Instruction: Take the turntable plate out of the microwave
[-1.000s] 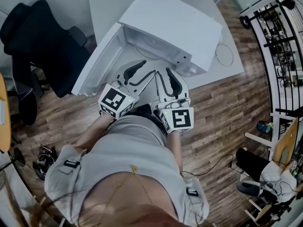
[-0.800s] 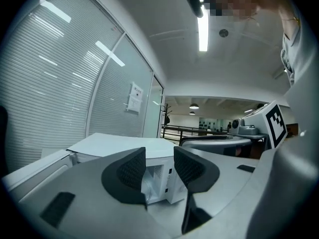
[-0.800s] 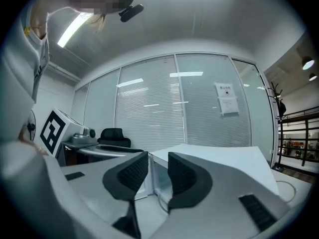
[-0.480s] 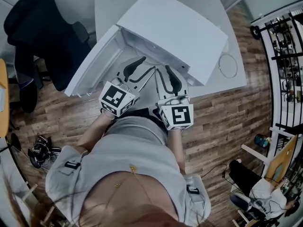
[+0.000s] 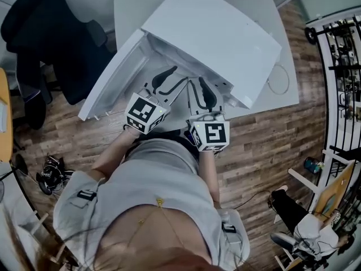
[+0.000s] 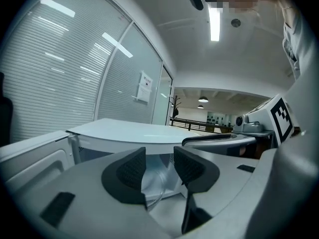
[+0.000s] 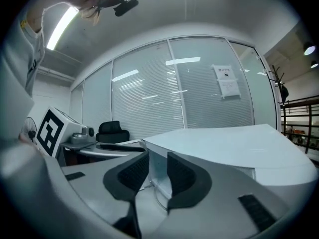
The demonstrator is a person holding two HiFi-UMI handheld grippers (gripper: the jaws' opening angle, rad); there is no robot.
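A white microwave stands on the white table, its door swung open to the left. Both grippers point into the open cavity, side by side. My left gripper is open, and in the left gripper view the clear glass turntable plate shows through the gap, lying on the cavity floor beyond the pads. My right gripper is open too; in the right gripper view the plate's rim curves just past its jaws. Neither gripper's pads press on anything.
A black office chair stands left of the table, behind the open door. A loop of cable lies on the table right of the microwave. Wood floor lies below, with shelving at the far right.
Both grippers have moved forward and lower, closer to the microwave's opening. Their jaws look the same as before.
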